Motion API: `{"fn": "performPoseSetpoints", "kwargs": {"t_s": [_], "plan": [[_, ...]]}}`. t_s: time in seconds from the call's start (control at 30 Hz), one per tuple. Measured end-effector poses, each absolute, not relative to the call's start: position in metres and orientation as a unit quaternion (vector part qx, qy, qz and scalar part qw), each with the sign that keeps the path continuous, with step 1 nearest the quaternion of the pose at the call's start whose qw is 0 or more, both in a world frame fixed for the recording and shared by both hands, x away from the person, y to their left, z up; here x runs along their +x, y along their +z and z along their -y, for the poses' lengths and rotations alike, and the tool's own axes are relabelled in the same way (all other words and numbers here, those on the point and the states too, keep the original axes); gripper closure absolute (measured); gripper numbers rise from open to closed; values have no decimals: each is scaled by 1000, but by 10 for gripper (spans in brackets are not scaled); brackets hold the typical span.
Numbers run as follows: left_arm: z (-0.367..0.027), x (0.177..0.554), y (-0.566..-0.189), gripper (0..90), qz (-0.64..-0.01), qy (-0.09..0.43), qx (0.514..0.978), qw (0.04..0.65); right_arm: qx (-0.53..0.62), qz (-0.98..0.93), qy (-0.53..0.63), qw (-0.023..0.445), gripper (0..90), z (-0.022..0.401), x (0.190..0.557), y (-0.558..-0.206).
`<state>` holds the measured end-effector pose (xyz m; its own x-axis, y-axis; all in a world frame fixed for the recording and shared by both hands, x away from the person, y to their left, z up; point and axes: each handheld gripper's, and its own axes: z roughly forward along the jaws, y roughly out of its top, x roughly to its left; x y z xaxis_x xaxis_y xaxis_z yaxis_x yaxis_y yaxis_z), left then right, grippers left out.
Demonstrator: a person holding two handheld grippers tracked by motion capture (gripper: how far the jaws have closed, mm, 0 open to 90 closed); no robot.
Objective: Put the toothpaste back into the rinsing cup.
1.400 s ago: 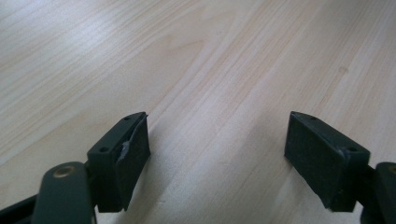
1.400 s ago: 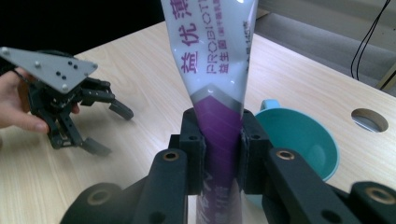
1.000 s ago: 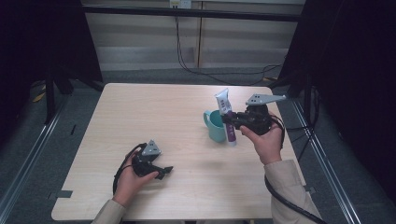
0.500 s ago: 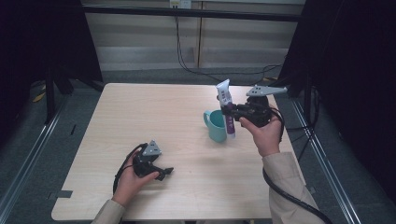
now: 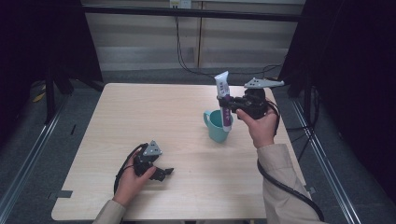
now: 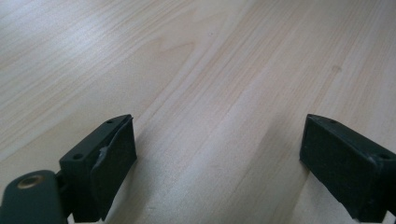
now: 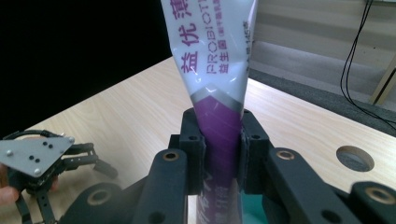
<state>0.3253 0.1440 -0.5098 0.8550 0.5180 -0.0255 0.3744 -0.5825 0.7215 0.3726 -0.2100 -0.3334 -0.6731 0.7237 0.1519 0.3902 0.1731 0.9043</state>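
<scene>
**Toothpaste tube, lifted over cup**

Toothpaste tube (image 5: 223,100): upright, raised since a second ago, lower end at teal cup (image 5: 216,126); likely being drawn out. Right gripper (image 5: 230,105): clamped on tube. Left gripper (image 5: 161,172): wide, empty, resting on bench (image 5: 140,112).

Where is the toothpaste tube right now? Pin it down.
In the high view the toothpaste tube stands upright at the table's right side, clamped by the right tool, its lower end in or just above the teal mug.
</scene>
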Motion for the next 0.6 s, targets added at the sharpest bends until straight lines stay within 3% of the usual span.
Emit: {"fn": "performPoseSetpoints", "kwargs": {"t_s": [0.6], "plan": [[-144,325,-510,102,-255,95,883,384,388,-731,532,175,752,211,392,-336]]}}
